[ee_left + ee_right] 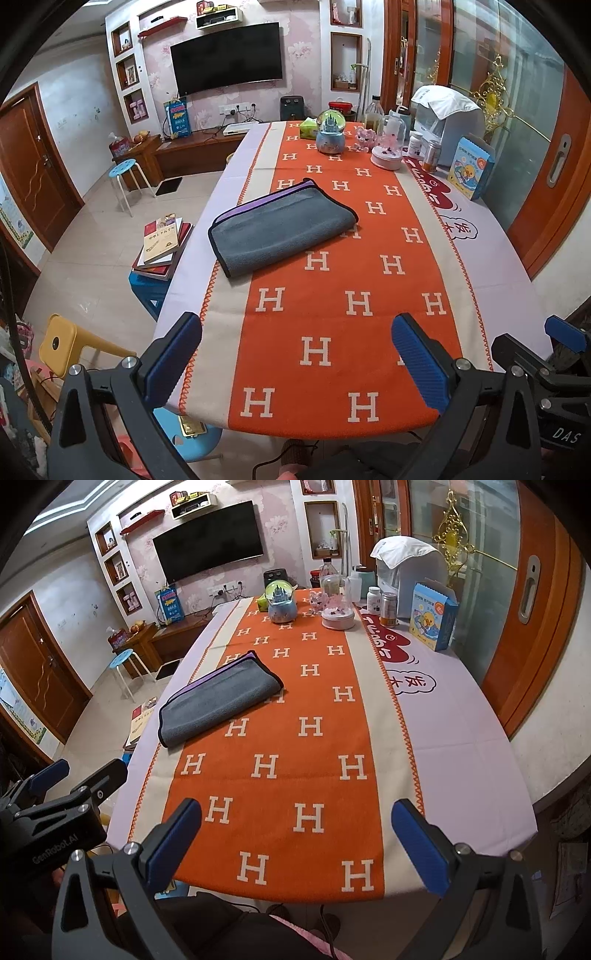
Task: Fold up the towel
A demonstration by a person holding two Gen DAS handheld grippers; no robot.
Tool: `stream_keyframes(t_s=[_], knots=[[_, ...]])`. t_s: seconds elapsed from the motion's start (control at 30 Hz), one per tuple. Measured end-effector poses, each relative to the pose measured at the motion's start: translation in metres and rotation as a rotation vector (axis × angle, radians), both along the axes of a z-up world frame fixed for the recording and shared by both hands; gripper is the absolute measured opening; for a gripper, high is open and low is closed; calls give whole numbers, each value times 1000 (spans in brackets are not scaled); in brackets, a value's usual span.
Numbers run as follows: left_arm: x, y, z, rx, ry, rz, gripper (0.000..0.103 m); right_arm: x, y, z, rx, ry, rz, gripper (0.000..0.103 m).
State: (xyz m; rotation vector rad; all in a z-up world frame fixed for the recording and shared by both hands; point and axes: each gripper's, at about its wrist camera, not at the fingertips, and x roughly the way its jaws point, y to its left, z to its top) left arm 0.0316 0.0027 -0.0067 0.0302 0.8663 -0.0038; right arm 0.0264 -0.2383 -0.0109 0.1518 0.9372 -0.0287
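A grey towel [282, 227] with a purple underside and dark trim lies folded flat on the orange H-patterned runner [332, 295], at the table's left middle. It also shows in the right wrist view [219, 703]. My left gripper [295, 354] is open and empty, held over the table's near edge, well short of the towel. My right gripper [295, 842] is open and empty, also above the near edge. The right gripper shows at the right edge of the left wrist view [554, 354], and the left gripper at the left edge of the right wrist view [70, 786].
At the table's far end stand a snow globe [330, 133], a glass dome ornament [388, 147], bottles, a white appliance [448, 122] and a blue box [471, 168]. Books on a blue stool [162, 247], a yellow stool [70, 339] and a blue-topped stool [123, 173] stand left of the table.
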Motion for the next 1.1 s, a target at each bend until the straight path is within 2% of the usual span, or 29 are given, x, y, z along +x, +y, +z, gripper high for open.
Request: stream_keyframes(t_s=[1.1], knots=[[1, -9, -1, -10, 15, -14, 102, -2, 0, -6, -1, 10, 3, 103]])
